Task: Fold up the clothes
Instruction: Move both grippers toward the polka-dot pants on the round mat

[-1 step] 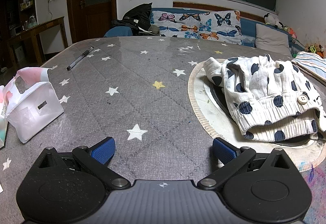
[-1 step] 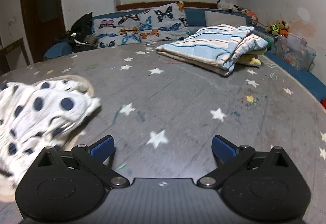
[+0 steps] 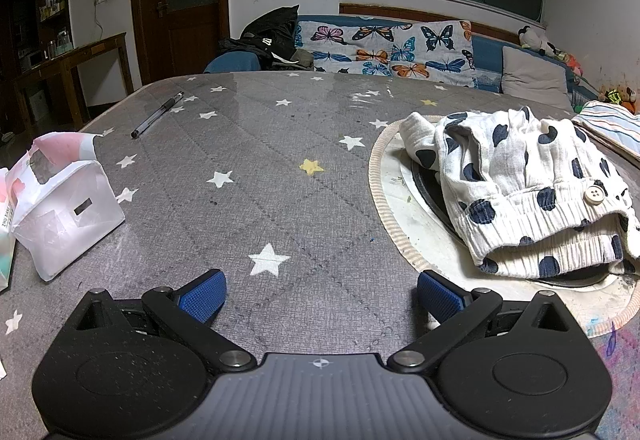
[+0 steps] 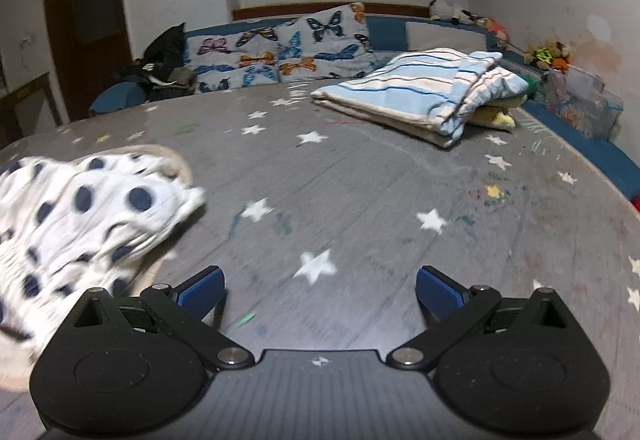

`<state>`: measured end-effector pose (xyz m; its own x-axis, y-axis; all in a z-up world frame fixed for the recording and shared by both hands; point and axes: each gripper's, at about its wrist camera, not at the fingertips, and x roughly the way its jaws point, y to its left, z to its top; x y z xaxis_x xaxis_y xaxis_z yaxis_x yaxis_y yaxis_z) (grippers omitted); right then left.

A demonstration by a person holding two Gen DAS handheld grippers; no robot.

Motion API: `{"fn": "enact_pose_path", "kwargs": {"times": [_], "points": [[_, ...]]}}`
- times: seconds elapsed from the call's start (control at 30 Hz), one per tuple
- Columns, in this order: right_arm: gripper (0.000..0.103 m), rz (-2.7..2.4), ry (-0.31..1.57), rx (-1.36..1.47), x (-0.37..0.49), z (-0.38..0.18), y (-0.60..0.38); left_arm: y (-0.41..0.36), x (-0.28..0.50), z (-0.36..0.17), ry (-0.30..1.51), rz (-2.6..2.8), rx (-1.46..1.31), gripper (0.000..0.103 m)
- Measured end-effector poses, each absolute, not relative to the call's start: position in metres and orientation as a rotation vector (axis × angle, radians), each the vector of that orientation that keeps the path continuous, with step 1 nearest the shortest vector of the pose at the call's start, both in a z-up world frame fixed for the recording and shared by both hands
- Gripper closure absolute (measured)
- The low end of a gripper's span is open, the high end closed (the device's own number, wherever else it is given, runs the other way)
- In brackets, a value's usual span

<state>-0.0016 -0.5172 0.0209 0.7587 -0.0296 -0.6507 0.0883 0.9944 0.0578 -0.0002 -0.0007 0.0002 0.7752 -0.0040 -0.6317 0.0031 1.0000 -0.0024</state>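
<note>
**Claws empty, spotted garment waiting**

Folding has not begun, by my reading. My left gripper [image 3: 320, 290] hangs over bare star-print tablecloth [image 3: 256, 176] with its blue pads spread as wide as they go and nothing between them. My right gripper [image 4: 320, 288] is the same: splayed, empty, over open cloth.

The piece I take to be the job is the white garment with navy spots [image 3: 520, 188], lying crumpled on a round mat [image 3: 380, 176] to the right of my left claw and, in the right wrist view, to the left of my right one [image 4: 80, 216]. So it sits between my two hands, touching neither. Its ribbed hem with a button [image 3: 596, 195] faces me, bunched.

A striped blanket [image 4: 416, 100] is folded at the far side, well apart.

Next, I judge, both claws must turn inward, each pinch an edge, and draw the garment flat onto clear cloth. The right view is blurred, so I cannot make out the edges there.
</note>
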Motion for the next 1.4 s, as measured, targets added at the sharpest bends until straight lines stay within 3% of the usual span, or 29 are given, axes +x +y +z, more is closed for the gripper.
{"fn": "enact_pose_path", "kwargs": {"times": [0.47, 1.4], "points": [[0.0, 0.09, 0.667, 0.013, -0.057, 0.035, -0.461, -0.01, -0.007, 0.002, 0.695, 0.035, -0.014, 0.0], [0.0, 0.193, 0.688, 0.025, -0.076, 0.039, -0.425, -0.065, -0.033, 0.019, 0.755, -0.083, -0.051, 0.0]]}}
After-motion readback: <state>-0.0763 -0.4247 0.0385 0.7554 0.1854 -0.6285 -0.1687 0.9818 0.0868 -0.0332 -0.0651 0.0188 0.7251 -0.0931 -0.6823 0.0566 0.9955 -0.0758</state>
